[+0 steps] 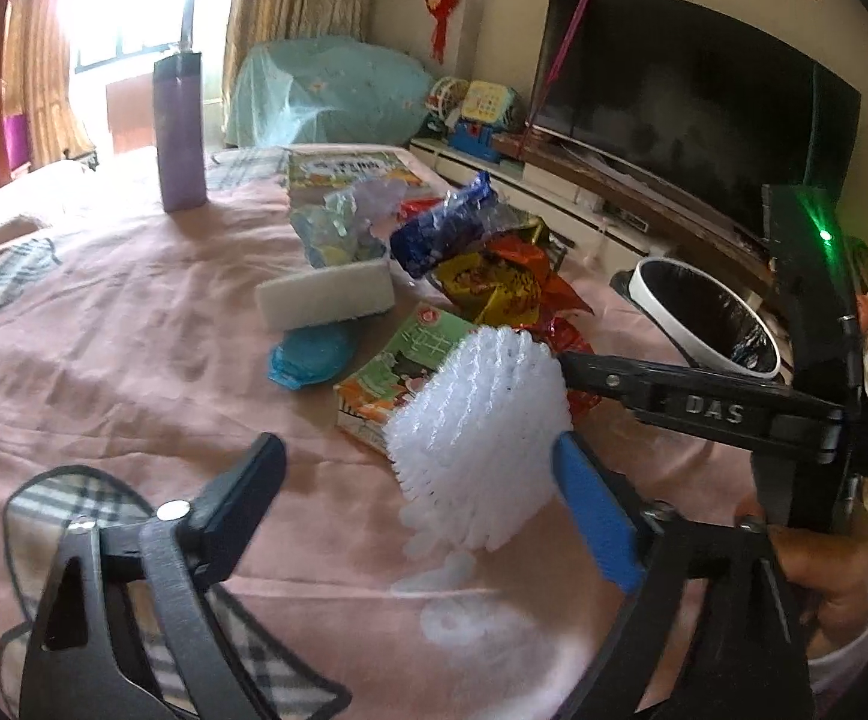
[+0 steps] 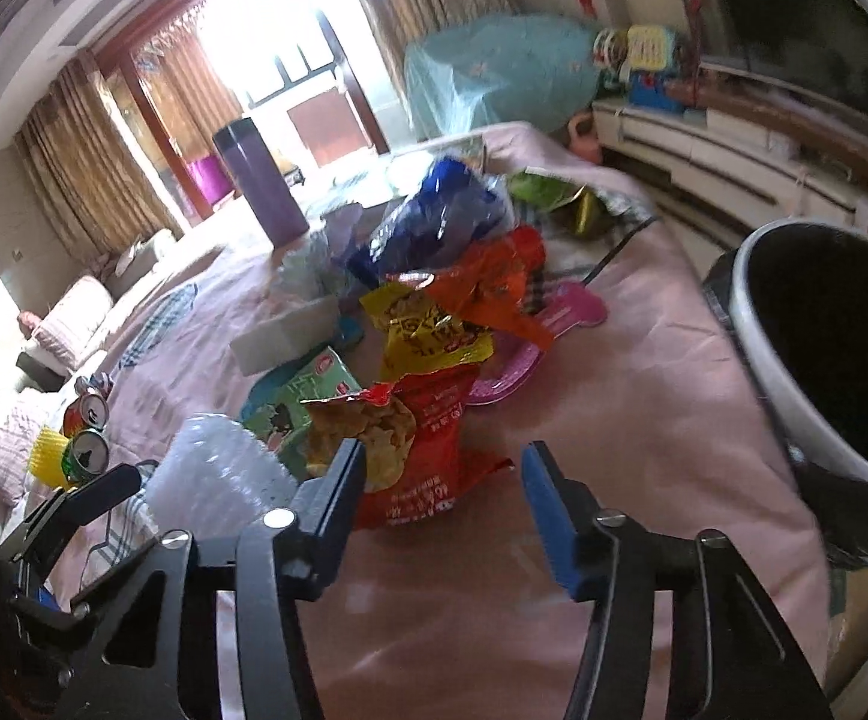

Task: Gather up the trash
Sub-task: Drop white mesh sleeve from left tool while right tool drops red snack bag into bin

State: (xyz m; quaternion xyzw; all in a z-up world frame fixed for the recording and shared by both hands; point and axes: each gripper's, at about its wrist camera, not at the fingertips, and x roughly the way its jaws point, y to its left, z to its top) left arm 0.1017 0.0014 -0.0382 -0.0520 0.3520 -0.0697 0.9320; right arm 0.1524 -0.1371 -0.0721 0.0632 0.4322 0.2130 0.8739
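Trash lies in a loose heap on the pink-covered table [image 1: 134,324]: a white foam net sleeve [image 1: 481,420], a green carton [image 1: 398,378], a white foam block [image 1: 326,297], a blue round wrapper [image 1: 312,354], a dark blue bag [image 1: 445,222] and red and yellow snack bags [image 2: 428,360]. The left claw [image 1: 428,498] hangs above the table with its jaws wide apart, gripping nothing; the foam net sleeve sits between them, close against the blue pad of one finger. The right claw [image 2: 442,486] is also spread open and empty, low over the cloth just in front of the red snack bag [image 2: 416,456]. A white-rimmed bin [image 2: 829,360] with a black liner stands beside the table's edge, to the right of the heap. A purple flask [image 1: 180,132] stands upright at the far side of the table, and two drink cans [image 2: 87,432] rest near its left edge.
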